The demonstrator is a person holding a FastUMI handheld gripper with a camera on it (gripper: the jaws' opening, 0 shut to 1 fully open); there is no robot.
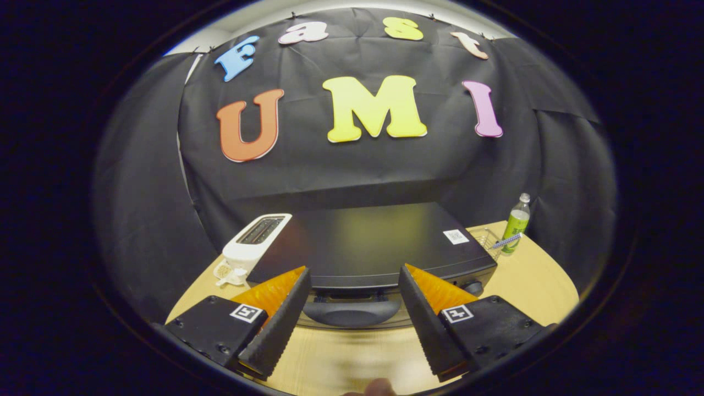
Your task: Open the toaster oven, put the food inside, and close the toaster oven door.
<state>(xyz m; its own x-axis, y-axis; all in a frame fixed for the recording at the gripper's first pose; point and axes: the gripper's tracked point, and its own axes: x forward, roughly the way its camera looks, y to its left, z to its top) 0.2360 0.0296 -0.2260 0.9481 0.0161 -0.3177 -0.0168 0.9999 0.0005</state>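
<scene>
Black and glossy, the toaster oven (374,245) is seen from above on the light wooden table (528,280), its door closed and the dark handle (352,311) lying between and just beyond the spread fingertips. The gripper (355,280) is held wide apart, nothing clamped. A white pop-up toaster (254,242) is set against the oven's left side. To the right, a small wire basket (485,237) and a green bottle (516,224) are found.
</scene>
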